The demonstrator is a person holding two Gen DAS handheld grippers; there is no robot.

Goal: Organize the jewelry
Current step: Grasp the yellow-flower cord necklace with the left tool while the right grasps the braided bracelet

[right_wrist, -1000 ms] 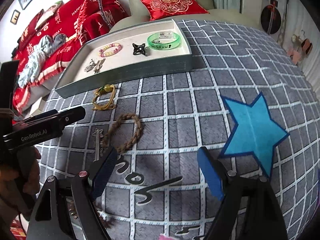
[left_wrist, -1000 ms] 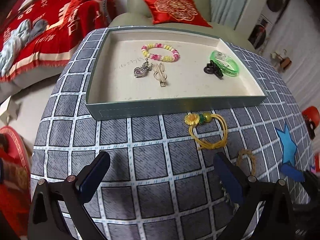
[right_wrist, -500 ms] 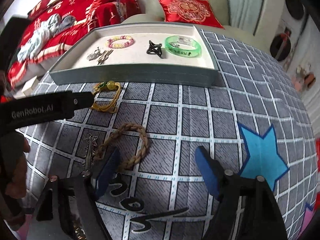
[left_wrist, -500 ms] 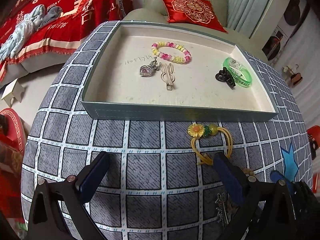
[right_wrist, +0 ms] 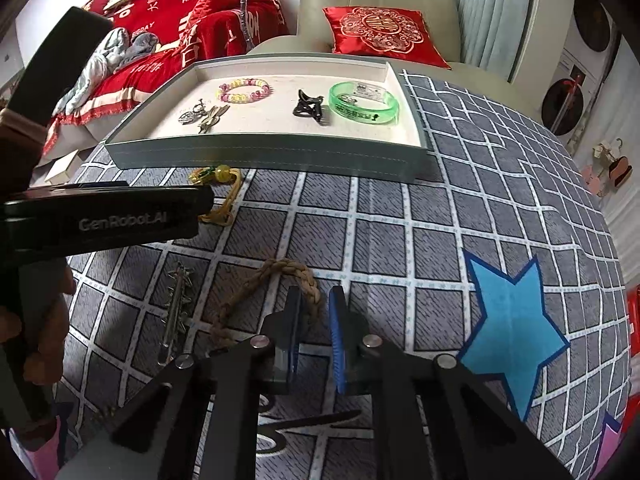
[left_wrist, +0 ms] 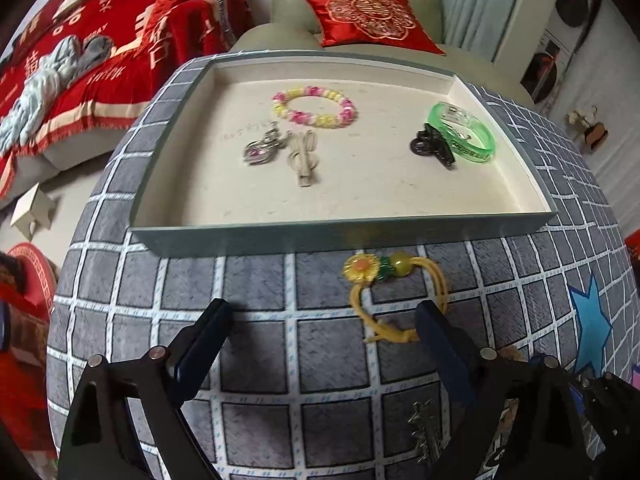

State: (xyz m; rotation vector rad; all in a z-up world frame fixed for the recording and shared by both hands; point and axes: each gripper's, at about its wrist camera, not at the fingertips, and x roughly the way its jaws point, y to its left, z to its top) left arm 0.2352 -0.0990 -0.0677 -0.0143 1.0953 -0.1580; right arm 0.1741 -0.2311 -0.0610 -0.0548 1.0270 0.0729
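Observation:
A shallow grey-blue tray (left_wrist: 344, 236) (right_wrist: 264, 156) holds a pink-yellow bead bracelet (left_wrist: 314, 106), a silver heart pendant (left_wrist: 262, 148), a beige clip (left_wrist: 305, 156), a black claw clip (left_wrist: 432, 148) and a green bangle (left_wrist: 462, 132). A yellow flower hair tie (left_wrist: 394, 292) lies just before the tray. My left gripper (left_wrist: 322, 320) is open above the cloth, its right finger (left_wrist: 440, 332) beside the tie's knot. My right gripper (right_wrist: 314, 300) is shut on the brown braided bracelet (right_wrist: 276, 280). A silver spiked hairpin (right_wrist: 178, 300) lies left of it.
The table has a grey checked cloth (right_wrist: 440, 216) with a blue star (right_wrist: 512, 328). A beige sofa with a red cushion (left_wrist: 372, 16) and red blankets (left_wrist: 80, 60) stand behind. The left gripper's body (right_wrist: 100, 220) crosses the right wrist view's left side.
My right gripper has moved forward and closed on the braided bracelet. My left gripper has moved closer to the tray and the yellow hair tie, staying open.

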